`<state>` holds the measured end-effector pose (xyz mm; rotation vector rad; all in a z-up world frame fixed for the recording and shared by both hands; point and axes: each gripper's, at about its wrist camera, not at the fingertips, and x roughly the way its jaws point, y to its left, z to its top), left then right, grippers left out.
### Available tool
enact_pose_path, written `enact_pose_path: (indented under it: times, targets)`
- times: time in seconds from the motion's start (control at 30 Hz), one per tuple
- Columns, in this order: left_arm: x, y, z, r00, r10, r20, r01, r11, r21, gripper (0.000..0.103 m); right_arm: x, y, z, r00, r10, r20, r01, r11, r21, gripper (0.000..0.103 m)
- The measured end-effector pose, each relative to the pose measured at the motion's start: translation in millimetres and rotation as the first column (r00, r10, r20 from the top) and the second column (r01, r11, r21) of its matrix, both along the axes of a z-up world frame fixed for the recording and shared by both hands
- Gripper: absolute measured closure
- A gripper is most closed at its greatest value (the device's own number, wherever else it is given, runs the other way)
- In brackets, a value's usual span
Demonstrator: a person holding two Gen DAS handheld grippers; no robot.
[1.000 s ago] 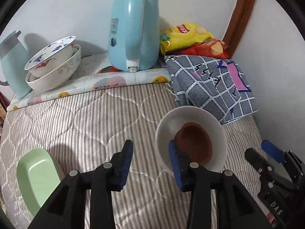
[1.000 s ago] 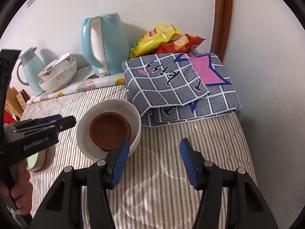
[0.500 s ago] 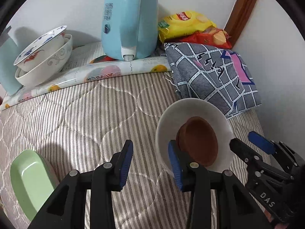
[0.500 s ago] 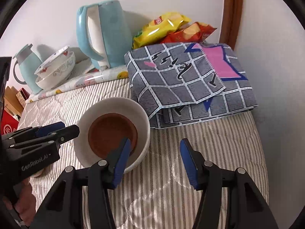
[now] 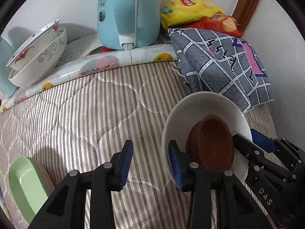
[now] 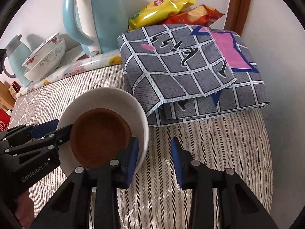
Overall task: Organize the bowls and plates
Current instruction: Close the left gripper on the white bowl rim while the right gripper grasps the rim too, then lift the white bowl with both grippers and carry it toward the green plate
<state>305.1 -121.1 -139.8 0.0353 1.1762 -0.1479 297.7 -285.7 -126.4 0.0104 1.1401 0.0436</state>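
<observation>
The white bowl [image 5: 205, 110], with a brown dish [image 5: 211, 143] nested inside it, sits on the striped quilt [image 5: 95, 105] of the bed, between the two pairs of tongs. The left tongs [image 5: 150, 164] are released, and their right-hand finger [image 5: 174, 164] seems to lie over the bowl's near-left rim while the other finger stands on open quilt. The right tongs [image 6: 154, 156] are also released; their left-hand finger [image 6: 131, 158] sits at the bowl's right rim, and the other is clear of it. In both views the opposite tool reaches the bowl from the far side, so both appear about equally near, each straddling the rim wall. Whether any pad actually touches porcelain cannot be told. The bowl is round, so no long axis governs the grip. Room is tight on the right, where the folded grey checked cloth [image 6: 190, 66] lies just beside the bowl. Open quilt spreads to the left toward the green plate [image 5: 24, 187] and the stacked patterned bowls [image 5: 36, 57] near the blue kettle [image 5: 127, 13].
</observation>
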Motion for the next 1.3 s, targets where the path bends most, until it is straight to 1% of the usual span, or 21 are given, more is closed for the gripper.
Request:
enact_pose_path:
  times: [0.13, 0.33, 0.4, 0.47, 0.53, 0.6, 0.7, 0.77, 0.8, 0.83, 0.9, 1.07, 1.17, 1.3]
  targets:
    - [1.4, -1.8, -5.8, 1.0, -0.006, -0.002, 0.006, 1.0, 0.002, 0.066, 3.6, 0.1, -5.4, 1.0, -0.005, -0.018, 0.005, 1.0, 0.003, 0.068]
    - [5.4, -4.1, -12.8, 1.0, -0.007, -0.014, 0.007, 1.0, 0.009, 0.067, 8.1, -1.0, -11.2, 0.999, -0.021, -0.034, 0.021, 1.0, 0.011, 0.062]
    - [6.6, -2.3, -14.0, 1.0, 0.001, -0.015, -0.001, 1.0, -0.003, 0.067, 9.0, -1.1, -11.8, 0.999, -0.019, -0.027, 0.02, 1.0, 0.014, 0.062]
    - [9.8, -0.2, -17.1, 1.0, 0.007, -0.026, -0.008, 1.0, -0.024, 0.067, 9.3, -2.4, -11.9, 0.999, -0.023, -0.024, 0.023, 1.0, 0.015, 0.057]
    - [11.8, 2.1, -19.3, 0.999, 0.01, -0.036, -0.012, 0.999, -0.043, 0.067, 9.9, -4.9, -12.8, 0.999, -0.03, -0.015, 0.03, 0.999, 0.025, 0.056]
    - [12.9, 3.0, -21.1, 0.999, 0.005, -0.033, -0.007, 0.999, -0.047, 0.069, 10.0, -8.4, -13.4, 0.999, -0.035, -0.017, 0.035, 0.998, 0.049, 0.056]
    - [10.5, -0.4, -23.4, 0.999, -0.027, -0.024, 0.026, 0.998, -0.049, 0.079, 10.4, -11.3, -14.0, 0.999, -0.036, -0.025, 0.038, 0.996, 0.078, 0.057]
    - [7.3, -5.6, -22.0, 0.999, -0.043, -0.018, 0.043, 0.998, -0.044, 0.088, 10.2, -11.0, -14.0, 0.999, -0.033, -0.027, 0.035, 0.995, 0.091, 0.062]
    - [5.6, -8.8, -21.4, 0.998, -0.054, -0.012, 0.053, 0.998, -0.037, 0.089, 9.8, -10.5, -13.8, 0.999, -0.026, -0.027, 0.029, 0.994, 0.103, 0.064]
    - [4.2, -10.7, -20.8, 0.998, -0.057, -0.005, 0.057, 0.998, -0.026, 0.09, 9.0, -10.2, -13.8, 0.999, -0.022, -0.026, 0.025, 0.993, 0.118, 0.069]
    - [1.3, -13.9, -19.3, 0.998, -0.061, 0.009, 0.061, 0.998, -0.011, 0.09, 7.9, -8.5, -13.1, 1.0, -0.015, -0.023, 0.017, 0.993, 0.12, 0.073]
    - [-2.3, -17.4, -15.3, 0.998, -0.058, 0.019, 0.058, 0.998, -0.002, 0.091, 3.1, 0.2, -11.4, 1.0, 0.003, -0.017, -0.001, 0.992, 0.126, 0.091]
    - [-1.3, -18.6, -15.7, 0.998, -0.053, 0.023, 0.053, 0.999, -0.004, 0.091, 0.7, 6.7, -9.9, 1.0, 0.011, -0.003, -0.011, 0.996, 0.086, 0.092]
    - [1.9, -18.5, -15.8, 0.999, -0.051, 0.009, 0.051, 0.999, -0.006, 0.091, 3.2, 8.8, -9.7, 1.0, 0.022, -0.011, -0.021, 0.998, 0.064, 0.092]
